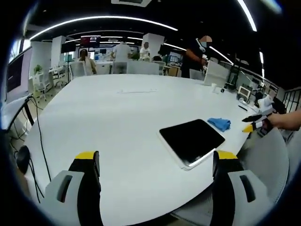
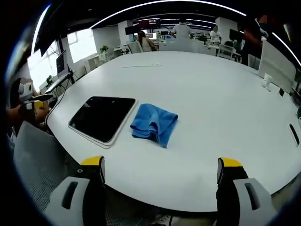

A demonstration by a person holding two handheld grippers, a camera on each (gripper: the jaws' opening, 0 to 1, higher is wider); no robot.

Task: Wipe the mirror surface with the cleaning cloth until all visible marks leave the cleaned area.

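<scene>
A flat mirror with a dark face and a thin white frame lies near the edge of the white table. A crumpled blue cleaning cloth rests right beside it. My left gripper hangs open and empty, short of the mirror. My right gripper comes in from the right, off the table edge, held by a hand. In the right gripper view the cloth touches the mirror. My right gripper stands open and empty before the cloth. My left gripper shows far left.
A grey chair stands against the table edge near the mirror. Black cables hang over the far left edge. Small white items and a dark pen-like object lie further off. Several people stand at desks behind.
</scene>
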